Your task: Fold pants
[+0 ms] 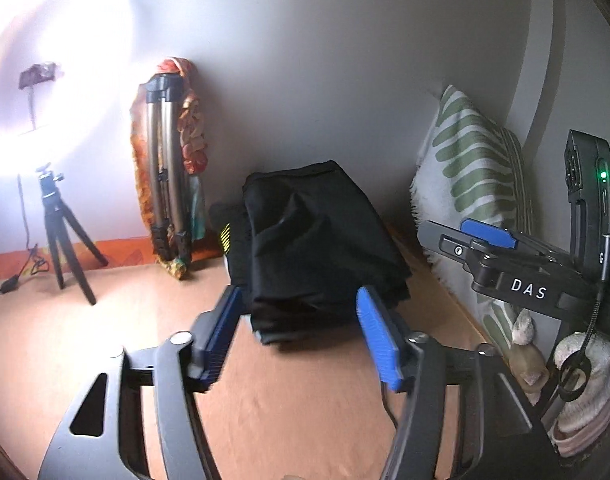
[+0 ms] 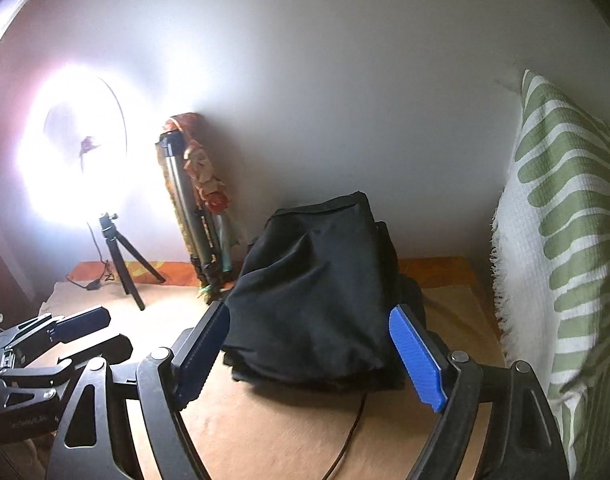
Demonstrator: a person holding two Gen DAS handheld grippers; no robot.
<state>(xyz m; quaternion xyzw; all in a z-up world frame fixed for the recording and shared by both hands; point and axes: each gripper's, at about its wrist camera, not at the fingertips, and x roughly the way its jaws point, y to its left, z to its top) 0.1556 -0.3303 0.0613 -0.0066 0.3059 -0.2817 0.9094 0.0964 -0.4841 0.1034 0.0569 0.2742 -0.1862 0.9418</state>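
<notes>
Bare tabletop (image 2: 273,432) lies open before the folded pants (image 2: 317,304); pillow (image 2: 553,248) blocks the right, tripods (image 2: 197,208) and wall crowd behind.

1. The folded pants (image 1: 317,240) lie on the table (image 1: 105,340), far from the cameras and close to the wall (image 1: 325,80).
2. Left of them, a folded tripod (image 1: 167,184) leans against the wall.
3. Further left stands a small tripod (image 1: 63,232) under the ring light (image 1: 45,60) (its cable trails on the table).
4. Right of the pants, a cushion (image 2: 565,240) stands upright.
5. The left gripper (image 1: 301,332) and right gripper (image 2: 313,352) sit near, before the pants.
</notes>
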